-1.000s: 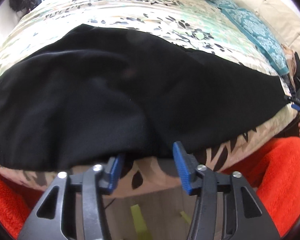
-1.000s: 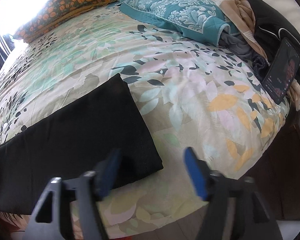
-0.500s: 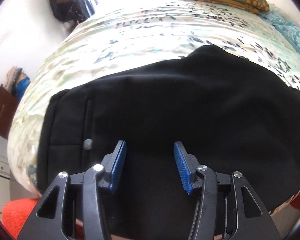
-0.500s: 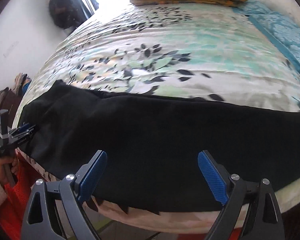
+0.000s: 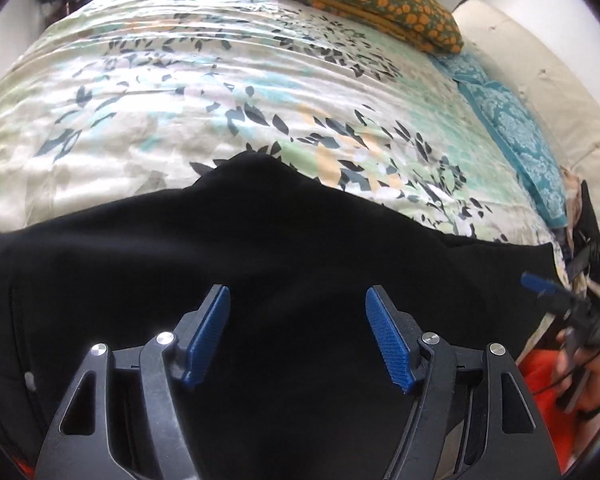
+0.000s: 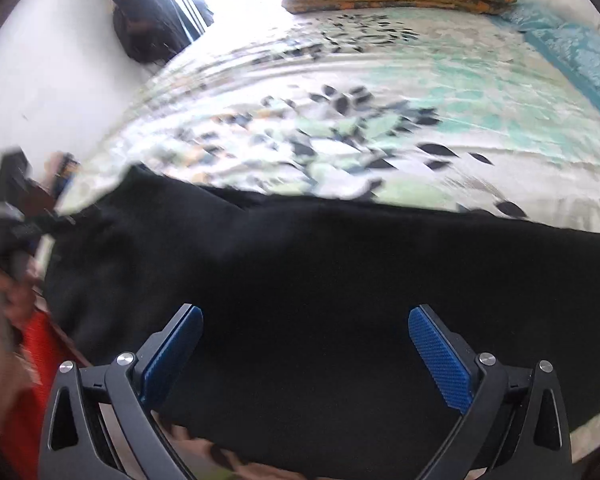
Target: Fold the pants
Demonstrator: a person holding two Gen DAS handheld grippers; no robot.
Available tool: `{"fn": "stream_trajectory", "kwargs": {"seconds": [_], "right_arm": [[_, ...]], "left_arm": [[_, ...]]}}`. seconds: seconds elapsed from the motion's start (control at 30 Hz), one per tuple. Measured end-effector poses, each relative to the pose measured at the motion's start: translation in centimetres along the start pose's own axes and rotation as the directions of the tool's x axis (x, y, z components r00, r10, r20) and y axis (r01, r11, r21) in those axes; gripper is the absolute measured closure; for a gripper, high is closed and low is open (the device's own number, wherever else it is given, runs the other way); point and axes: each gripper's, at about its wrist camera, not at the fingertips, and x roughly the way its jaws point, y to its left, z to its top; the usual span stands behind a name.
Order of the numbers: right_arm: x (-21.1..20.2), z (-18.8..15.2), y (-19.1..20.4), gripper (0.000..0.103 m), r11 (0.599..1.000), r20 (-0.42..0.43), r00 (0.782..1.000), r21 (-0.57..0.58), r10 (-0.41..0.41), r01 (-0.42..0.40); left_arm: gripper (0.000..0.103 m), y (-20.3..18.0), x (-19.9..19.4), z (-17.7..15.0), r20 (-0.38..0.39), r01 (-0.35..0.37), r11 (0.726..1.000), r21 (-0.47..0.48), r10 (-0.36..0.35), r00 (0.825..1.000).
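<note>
Black pants [image 5: 260, 248] lie flat across the near edge of a bed with a floral cover [image 5: 180, 80]. My left gripper [image 5: 298, 300] is open and empty, its blue pads just above the black cloth. My right gripper [image 6: 304, 324] is open wide and empty over the pants [image 6: 320, 264] near the bed's front edge. The right gripper also shows at the far right of the left wrist view [image 5: 540, 284], blurred. The left gripper shows blurred at the left edge of the right wrist view [image 6: 8, 216].
An orange-patterned pillow [image 5: 360, 0] and a teal pillow [image 5: 512, 120] lie at the head of the bed. A cream headboard [image 5: 540, 72] is at the right. Dark bags [image 6: 148, 20] stand by the bright window. The person's red clothing [image 5: 540, 384] is close below.
Both grippers swung over the pants. The left view turned right from the waistband toward the middle, and its jaws opened wider. The right view shifted left along the pants.
</note>
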Motion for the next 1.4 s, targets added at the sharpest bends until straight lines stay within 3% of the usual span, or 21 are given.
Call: {"fn": "stream_trajectory", "kwargs": {"seconds": [0.1, 0.2, 0.27, 0.37, 0.43, 0.53, 0.63, 0.7, 0.73, 0.83, 0.9, 0.93, 1.0, 1.07, 1.17, 1.23, 1.27, 1.3, 1.33, 1.37, 1.4], "right_arm": [[1.5, 6.1, 2.3, 0.0, 0.954, -0.067, 0.955, 0.109, 0.289, -0.28], [7.7, 11.8, 7.0, 0.0, 0.863, -0.175, 0.848, 0.181, 0.5, -0.471], [12.9, 14.8, 10.5, 0.0, 0.845, -0.242, 0.81, 0.183, 0.534, -0.502], [20.4, 17.0, 14.6, 0.0, 0.861, -0.375, 0.776, 0.18, 0.507, -0.475], [24.2, 17.0, 16.4, 0.0, 0.86, -0.491, 0.714, 0.187, 0.5, -0.474], [26.7, 16.4, 17.9, 0.0, 0.786, -0.588, 0.553, 0.264, 0.591, -0.559], [27.7, 16.4, 18.7, 0.0, 0.75, -0.598, 0.497, 0.297, 0.629, -0.591], [28.6, 16.8, 19.6, 0.0, 0.698, -0.561, 0.459, 0.344, 0.689, -0.628], [29.0, 17.1, 19.9, 0.0, 0.693, -0.545, 0.467, 0.343, 0.696, -0.634], [31.0, 17.0, 20.0, 0.0, 0.749, -0.562, 0.511, 0.362, 0.65, -0.555], [31.1, 17.5, 19.1, 0.0, 0.739, -0.533, 0.516, 0.417, 0.67, -0.529], [30.4, 18.1, 18.4, 0.0, 0.742, -0.518, 0.533, 0.42, 0.669, -0.523], [27.1, 20.3, 16.4, 0.0, 0.79, -0.46, 0.643, 0.333, 0.613, -0.515], [22.9, 22.8, 13.3, 0.0, 0.823, -0.379, 0.731, 0.293, 0.568, -0.488], [15.1, 24.1, 8.9, 0.0, 0.899, -0.263, 0.86, 0.165, 0.437, -0.406], [10.4, 22.7, 5.9, 0.0, 0.938, -0.206, 0.916, 0.102, 0.345, -0.33], [8.4, 21.3, 4.6, 0.0, 0.956, -0.19, 0.938, 0.077, 0.291, -0.282], [6.6, 19.6, 3.3, 0.0, 0.976, -0.18, 0.959, 0.043, 0.218, -0.213], [5.2, 17.5, 2.3, 0.0, 0.992, -0.172, 0.978, -0.006, 0.119, -0.122], [4.4, 15.2, 1.1, 0.0, 0.998, -0.169, 0.985, -0.058, 0.019, -0.029], [4.0, 13.0, 0.1, 0.0, 0.991, -0.17, 0.981, -0.109, -0.091, 0.073]], "left_arm": [[0.029, -0.7, -1.4, -3.4, 0.071, -0.094, 0.992, 0.084, 0.089, 0.994], [0.03, 0.2, -0.2, -5.6, 0.037, -0.096, 0.994, 0.044, 0.094, 0.995], [0.03, 0.5, 0.2, -6.2, 0.038, -0.113, 0.992, 0.052, 0.111, 0.993], [0.03, -0.1, 0.1, -6.4, 0.042, -0.138, 0.983, 0.12, 0.134, 0.99], [0.03, 0.1, 0.1, -6.5, 0.048, -0.133, 0.983, 0.124, 0.128, 0.991], [0.03, 0.6, 0.2, -6.3, 0.056, -0.12, 0.986, 0.117, 0.114, 0.992], [0.029, 0.6, 0.5, -6.1, 0.061, -0.119, 0.986, 0.121, 0.112, 0.992], [0.028, 0.4, 0.7, -6.1, 0.064, -0.125, 0.984, 0.13, 0.117, 0.991], [0.028, 0.4, 0.8, -6.1, 0.066, -0.132, 0.982, 0.137, 0.124, 0.99], [0.028, 0.0, 0.9, -6.2, 0.069, -0.146, 0.977, 0.154, 0.137, 0.988], [0.028, -0.5, 0.8, -6.1, 0.056, -0.149, 0.976, 0.158, 0.141, 0.988], [0.028, -0.5, 0.6, -5.7, 0.047, -0.141, 0.978, 0.151, 0.135, 0.99], [0.028, -0.5, -0.2, -4.2, 0.075, -0.1, 0.987, 0.129, 0.091, 0.993], [0.028, -1.1, -0.2, -2.0, 0.097, -0.062, 0.989, 0.135, 0.049, 0.994], [0.028, -2.3, 3.0, 1.8, 0.032, -0.036, 0.983, 0.182, 0.031, 0.999], [0.037, -2.3, 6.2, 4.0, 0.02, -0.13, 0.973, 0.189, 0.128, 0.992], [0.058, -2.1, 7.4, 4.9, 0.021, -0.188, 0.967, 0.171, 0.188, 0.982], [0.066, -1.4, 8.2, 5.9, 0.026, -0.227, 0.965, 0.131, 0.225, 0.974], [0.067, -0.7, 8.3, 6.5, 0.038, -0.227, 0.971, 0.076, 0.224, 0.974], [0.071, -0.3, 8.2, 7.0, 0.061, -0.253, 0.967, 0.035, 0.25, 0.966], [0.074, -0.3, 8.1, 7.2, 0.091, -0.32, 0.947, 0.03, 0.316, 0.944]]}}
